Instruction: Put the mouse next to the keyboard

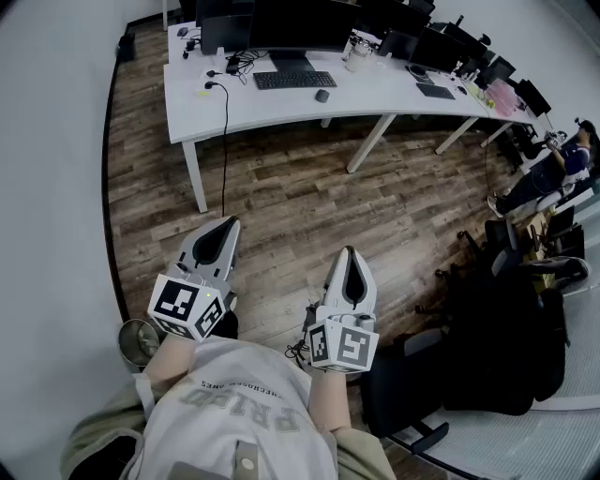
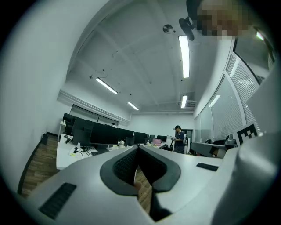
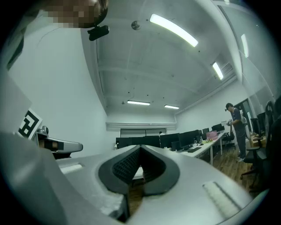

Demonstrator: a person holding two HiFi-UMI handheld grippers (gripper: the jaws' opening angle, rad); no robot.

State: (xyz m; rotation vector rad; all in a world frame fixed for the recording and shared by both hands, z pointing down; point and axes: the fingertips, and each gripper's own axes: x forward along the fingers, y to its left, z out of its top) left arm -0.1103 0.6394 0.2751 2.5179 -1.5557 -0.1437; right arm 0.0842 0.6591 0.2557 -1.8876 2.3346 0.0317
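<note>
Left gripper point(image 1: 225, 227) pressed together and empty in the head view: smooth grey tapered shell, black teardrop inset at its tip, marker cube point(image 1: 187, 305) behind it against a bare forearm. Right gripper point(image 1: 349, 255) closed tip to tip as well, holding nothing, with the same grey shell and black inset. Both held low over a floor point(image 1: 300, 206) of worn brown planks, well apart from the desk point(image 1: 197, 117), a long white top, slightly curved, on slim slanted white legs. On it a flat black keyboard point(image 1: 294, 80) before a dark monitor point(image 1: 291, 23). Mouse point(image 1: 322, 96) small, dark and rounded, just in front of the keyboard's right end; too small to tell whether touching. Thin black cable point(image 1: 225, 131) hanging off the desk's front edge to the floor. Round shiny metal bin point(image 1: 127, 333) by the wall at lower left, contents not to be made out. Black padded chair point(image 1: 422, 384) at lower right.

Left gripper view: jaws shut along one line, ribbed black rubber pads point(image 2: 123, 169) face to face, nothing between. Beyond, the white desk with a row of black screens point(image 2: 94, 134), a standing person point(image 2: 178, 139) far back, long ceiling lamps point(image 2: 184, 50) overhead.

Right gripper view: jaws together too, same ribbed rubber, empty. Pale wall behind, dark screens along white desks, a person point(image 3: 237, 127) standing at the right on the planks.
</note>
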